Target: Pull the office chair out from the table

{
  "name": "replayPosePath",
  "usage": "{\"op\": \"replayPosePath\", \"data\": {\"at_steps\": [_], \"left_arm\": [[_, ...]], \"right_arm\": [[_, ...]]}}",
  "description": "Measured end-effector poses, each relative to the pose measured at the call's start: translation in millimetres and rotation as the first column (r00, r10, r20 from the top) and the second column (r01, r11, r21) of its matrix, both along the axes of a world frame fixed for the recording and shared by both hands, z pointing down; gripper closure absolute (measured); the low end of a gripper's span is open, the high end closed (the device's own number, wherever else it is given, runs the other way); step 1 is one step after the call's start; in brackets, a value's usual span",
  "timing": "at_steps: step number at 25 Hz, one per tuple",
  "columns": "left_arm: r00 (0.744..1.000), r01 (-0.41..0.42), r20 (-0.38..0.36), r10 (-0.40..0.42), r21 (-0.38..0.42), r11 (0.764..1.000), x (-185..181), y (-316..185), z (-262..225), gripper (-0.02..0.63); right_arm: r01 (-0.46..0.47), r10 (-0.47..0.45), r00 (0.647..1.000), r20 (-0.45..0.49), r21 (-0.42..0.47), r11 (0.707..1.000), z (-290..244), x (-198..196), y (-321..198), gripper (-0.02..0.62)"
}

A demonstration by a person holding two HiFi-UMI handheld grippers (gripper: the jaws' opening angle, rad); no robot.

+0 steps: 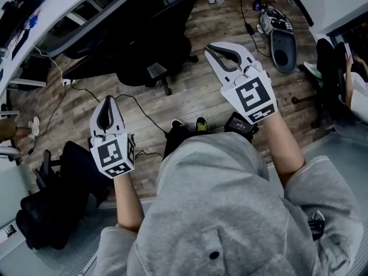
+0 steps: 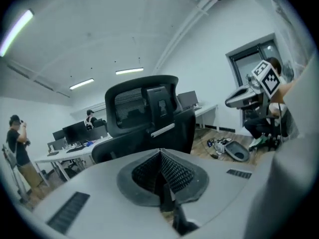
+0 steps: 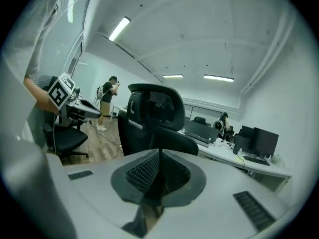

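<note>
The black office chair point(image 1: 161, 45) stands on the wooden floor, apart from the white table point(image 1: 63, 4) at the upper left. Both grippers hover in the air short of the chair and touch nothing. My left gripper point(image 1: 106, 103) is shut and empty. Its own view shows the pads meeting point(image 2: 160, 156) with the chair's back point(image 2: 149, 118) straight ahead. My right gripper point(image 1: 217, 50) is shut too, nothing between its pads point(image 3: 158, 156), and it faces the same chair point(image 3: 154, 118) from the other side.
A second dark chair point(image 1: 57, 194) sits low at the left. A grey oval device point(image 1: 282, 48) and cables lie on the floor at the far right. A seated person point(image 1: 353, 91) is at the right edge. Another person point(image 2: 20, 148) stands beyond the desks.
</note>
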State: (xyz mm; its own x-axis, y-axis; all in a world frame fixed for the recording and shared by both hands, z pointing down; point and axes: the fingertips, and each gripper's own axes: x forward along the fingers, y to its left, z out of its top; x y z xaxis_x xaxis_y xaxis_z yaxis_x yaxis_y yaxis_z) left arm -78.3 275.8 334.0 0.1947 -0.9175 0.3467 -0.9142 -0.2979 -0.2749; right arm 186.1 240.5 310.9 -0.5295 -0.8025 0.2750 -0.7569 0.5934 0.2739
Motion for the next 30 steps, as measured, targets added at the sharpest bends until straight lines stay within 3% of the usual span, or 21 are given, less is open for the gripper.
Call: {"op": "replayPosePath", "data": {"at_steps": [3,5,13,30], "left_arm": [[0.994,-0.037,-0.101,0.036,-0.007,0.999,19.3,4.1,-8.2,0.592],[0.991,-0.056,-0.122,0.055,-0.002,0.998,28.5,3.0,-14.6,0.592],[0.987,-0.082,-0.137,0.083,0.012,0.997,30.9,-4.0,-25.1,0.592],[0.982,-0.094,-0.161,0.096,0.023,0.995,-5.0,-11.9,-28.5,0.592]], "right_arm": [[-0.007,0.008,0.999,0.036,-0.033,0.999,2.9,-4.9,9.5,0.552],[-0.018,0.021,0.998,0.06,-0.05,0.999,3.6,-7.7,13.9,0.552],[-0.049,0.065,0.98,0.187,-0.089,0.995,-10.8,-25.2,14.1,0.551],[-0.066,0.079,0.981,0.175,-0.081,0.995,-16.6,-74.1,8.7,0.551]]}}
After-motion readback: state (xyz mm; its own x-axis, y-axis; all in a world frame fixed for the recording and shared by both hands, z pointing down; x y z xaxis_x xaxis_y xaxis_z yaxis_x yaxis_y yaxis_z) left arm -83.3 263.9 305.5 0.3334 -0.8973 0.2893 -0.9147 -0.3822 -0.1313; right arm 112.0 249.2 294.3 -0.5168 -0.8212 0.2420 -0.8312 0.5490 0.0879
